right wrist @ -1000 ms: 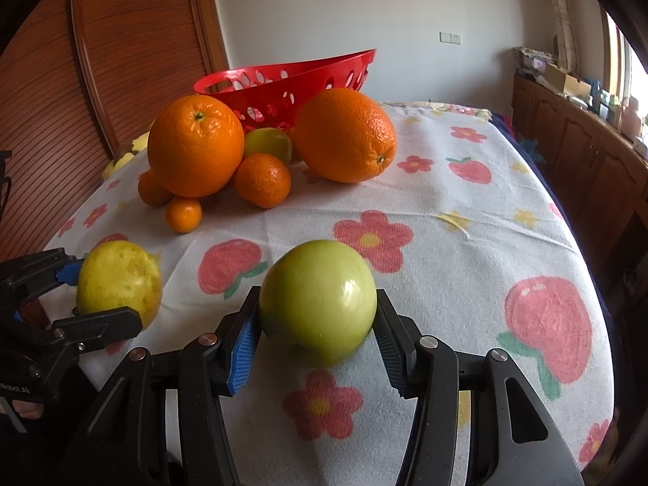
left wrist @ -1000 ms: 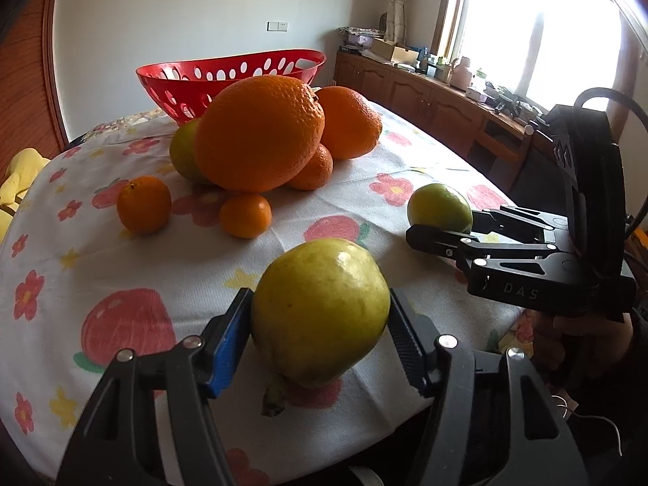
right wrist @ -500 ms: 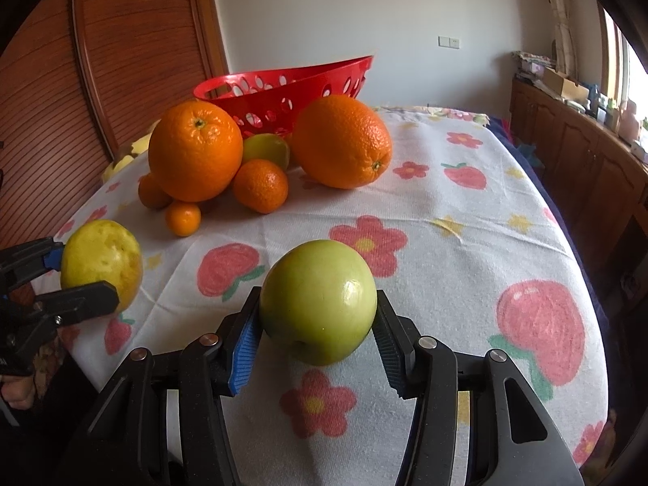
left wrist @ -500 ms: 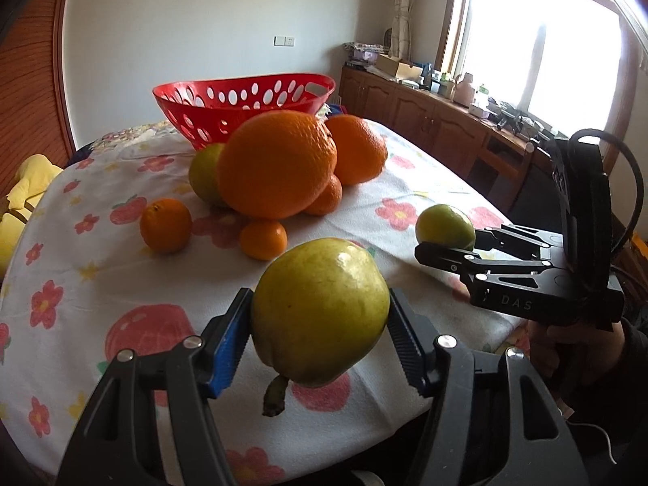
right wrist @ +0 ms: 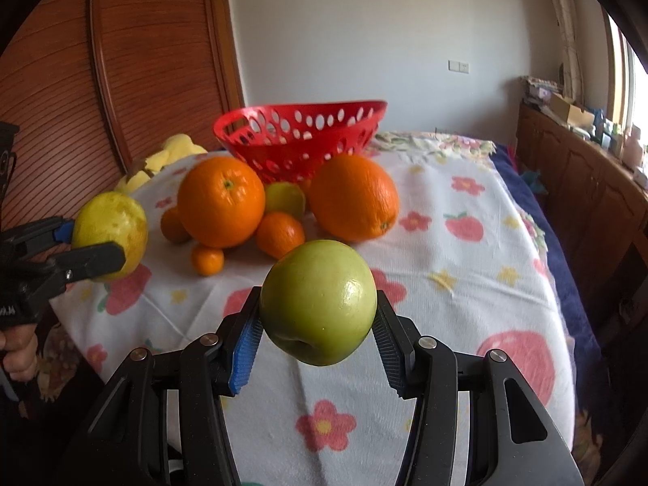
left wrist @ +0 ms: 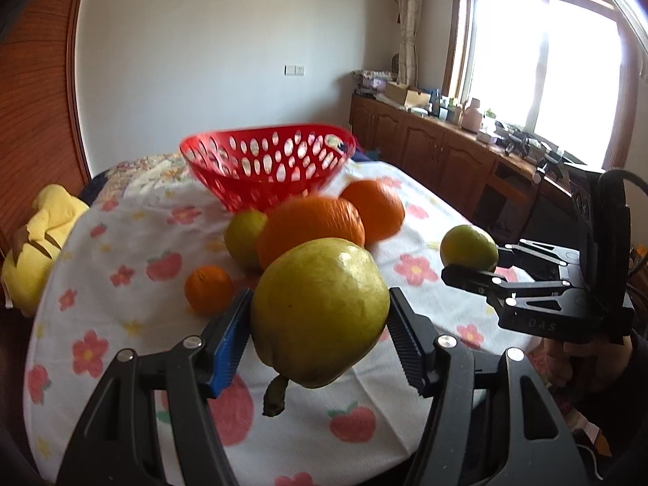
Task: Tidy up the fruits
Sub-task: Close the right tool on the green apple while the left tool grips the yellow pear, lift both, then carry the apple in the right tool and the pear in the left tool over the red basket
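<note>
My left gripper [left wrist: 318, 338] is shut on a yellow-green pear [left wrist: 320, 312], held above the table's near edge, stem down; the pear also shows in the right wrist view [right wrist: 110, 235]. My right gripper [right wrist: 316, 332] is shut on a green apple [right wrist: 318, 301], also lifted; the apple shows in the left wrist view [left wrist: 468, 248]. A red perforated basket [right wrist: 299, 137] stands empty at the back of the table. In front of it lie two large oranges [right wrist: 220, 201] [right wrist: 353, 198], a lime [right wrist: 284, 199] and small mandarins [right wrist: 279, 234] [right wrist: 207, 260].
The table carries a white cloth with flower and apple prints [right wrist: 465, 283]. A yellow soft toy [left wrist: 36, 235] lies at its left edge. A wooden sideboard [left wrist: 445, 154] with clutter runs along the right under the window. A wood panel [right wrist: 121, 73] stands behind on the left.
Both grippers have risen with their fruits off the cloth and tilted up, so the basket and wall now sit higher and farther in view. The fruit pile has not moved.
</note>
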`<state>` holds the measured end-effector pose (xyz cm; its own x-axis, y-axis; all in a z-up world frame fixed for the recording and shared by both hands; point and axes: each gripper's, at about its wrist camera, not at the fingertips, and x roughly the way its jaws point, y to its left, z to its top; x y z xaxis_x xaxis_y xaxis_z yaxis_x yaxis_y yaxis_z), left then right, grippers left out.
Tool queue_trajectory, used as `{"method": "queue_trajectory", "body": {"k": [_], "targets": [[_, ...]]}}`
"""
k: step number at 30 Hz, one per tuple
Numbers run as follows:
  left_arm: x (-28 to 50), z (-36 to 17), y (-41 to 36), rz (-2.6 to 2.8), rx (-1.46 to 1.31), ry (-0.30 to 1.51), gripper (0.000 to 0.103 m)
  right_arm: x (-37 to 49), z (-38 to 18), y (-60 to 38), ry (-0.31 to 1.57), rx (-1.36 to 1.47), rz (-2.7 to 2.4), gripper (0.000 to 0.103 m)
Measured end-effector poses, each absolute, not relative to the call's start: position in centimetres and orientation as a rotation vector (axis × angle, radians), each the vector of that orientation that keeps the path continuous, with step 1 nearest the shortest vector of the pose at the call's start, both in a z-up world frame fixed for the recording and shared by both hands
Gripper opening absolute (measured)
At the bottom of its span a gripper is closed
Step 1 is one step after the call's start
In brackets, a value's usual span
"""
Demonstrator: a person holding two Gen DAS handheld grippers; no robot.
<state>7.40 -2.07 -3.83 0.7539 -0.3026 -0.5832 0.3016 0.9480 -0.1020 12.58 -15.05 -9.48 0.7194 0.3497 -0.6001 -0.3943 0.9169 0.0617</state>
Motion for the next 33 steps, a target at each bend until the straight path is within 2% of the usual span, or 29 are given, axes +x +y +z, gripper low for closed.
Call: {"method": "queue_trajectory", "body": {"k": [19, 33], "targets": [[13.2, 0.7, 2.2, -0.282, 0.016, 0.544, 0.064, 18.3, -2.5, -12.7, 0.538, -0.156, 0.497, 0.053], [20.4, 0.8, 2.5, -0.276, 0.040, 0.576, 0.064, 27.5, -2.8, -9.4, 0.597, -0.241, 0.537, 0.053]]}}
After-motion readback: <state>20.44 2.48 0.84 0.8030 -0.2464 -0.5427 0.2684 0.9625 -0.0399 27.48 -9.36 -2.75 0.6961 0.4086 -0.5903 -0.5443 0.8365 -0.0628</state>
